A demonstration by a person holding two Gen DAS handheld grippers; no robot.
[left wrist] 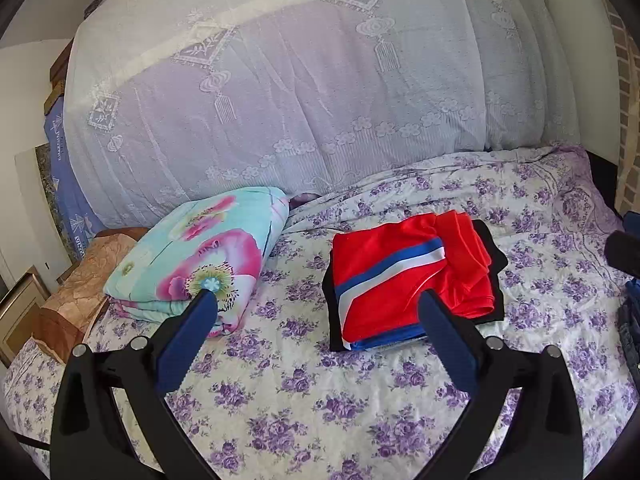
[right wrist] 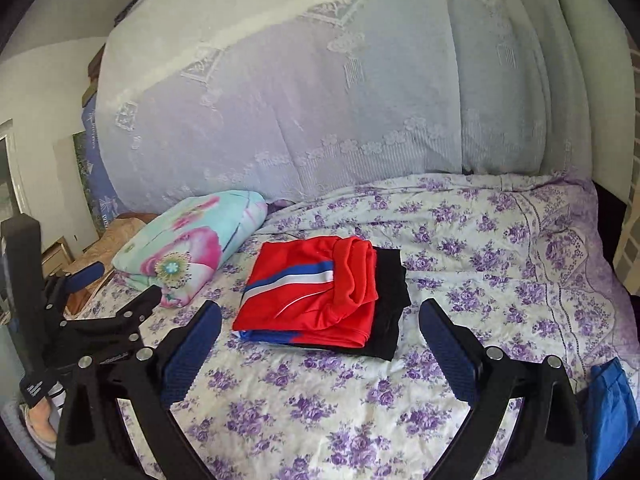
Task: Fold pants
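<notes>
Both the left tool and right tool hang open and empty, with the folded red pants just ahead, so any tidying should press gently downward.

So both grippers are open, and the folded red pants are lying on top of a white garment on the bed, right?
Not quite. The garment under the folded red pants is black, not white; the right wrist view shows it sticking out along their right side. The left gripper and right gripper are open, and the pile lies on the bed.
</notes>
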